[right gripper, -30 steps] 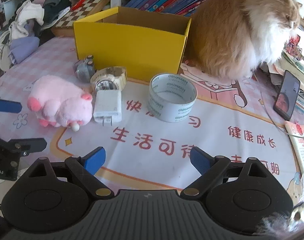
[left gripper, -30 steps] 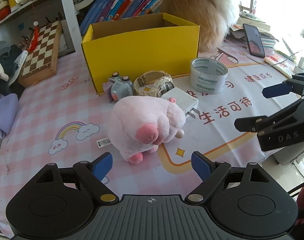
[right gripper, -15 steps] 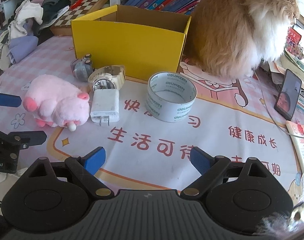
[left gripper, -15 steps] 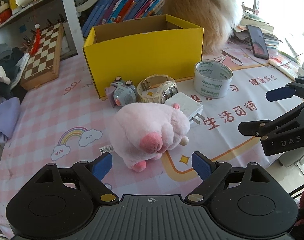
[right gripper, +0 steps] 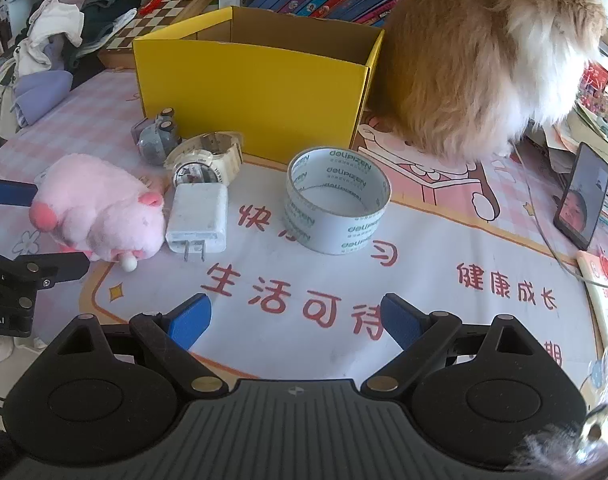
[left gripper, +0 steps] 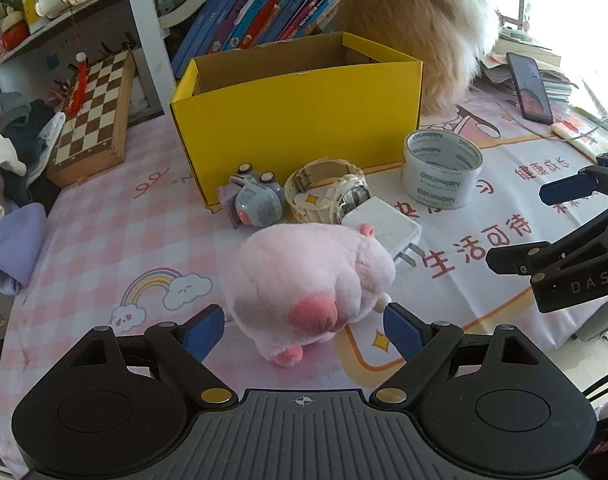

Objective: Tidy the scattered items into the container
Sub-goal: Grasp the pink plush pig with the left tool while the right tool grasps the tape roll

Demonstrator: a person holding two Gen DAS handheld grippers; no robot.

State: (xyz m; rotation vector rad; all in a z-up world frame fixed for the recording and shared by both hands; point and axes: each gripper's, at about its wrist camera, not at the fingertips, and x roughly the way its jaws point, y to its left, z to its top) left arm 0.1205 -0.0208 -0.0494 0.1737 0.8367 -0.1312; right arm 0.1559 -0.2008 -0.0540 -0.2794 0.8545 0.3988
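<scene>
Surface (right gripper: 444, 248) under a pink checked cloth with red characters. Bookshelf (left gripper: 260, 16) at back, row of books leaning. Orange-and-white cat (right gripper: 484, 60) sat at far right, pressed against the right end of the yellow box (right gripper: 256, 84). Chessboard (left gripper: 96, 108) left of the box, propped against the shelf. Heap of clothes (right gripper: 52, 52) at far left edge. Phone (right gripper: 582, 196) stood tilted at right, cable trailing past it.

Yellow box open-topped, upright; no contents seen in the visible part of the inside, floor mostly hidden by the front wall.

Scattered items all outside, in front of the box. Tape roll (right gripper: 338, 200) flat, alone, right of the rest. Pink plush pig (left gripper: 308, 284) on its side, nearest the left tool, touching the white charger (right gripper: 198, 216). Charger flat, prongs toward camera, between plush and tape. Cream wristwatch (right gripper: 208, 158) just behind charger, close to box wall. Small grey toy camera (left gripper: 256, 204) beside watch, at the box's front left corner.

Left tool (left gripper: 304, 330) spread wide, blue pads (left gripper: 204, 330) flanking the near end of the plush, not pressing it. Angled down. Right tool (right gripper: 294, 320) spread wide too, nothing between pads, over bare cloth, tape roll ahead. Angled down likewise.
</scene>
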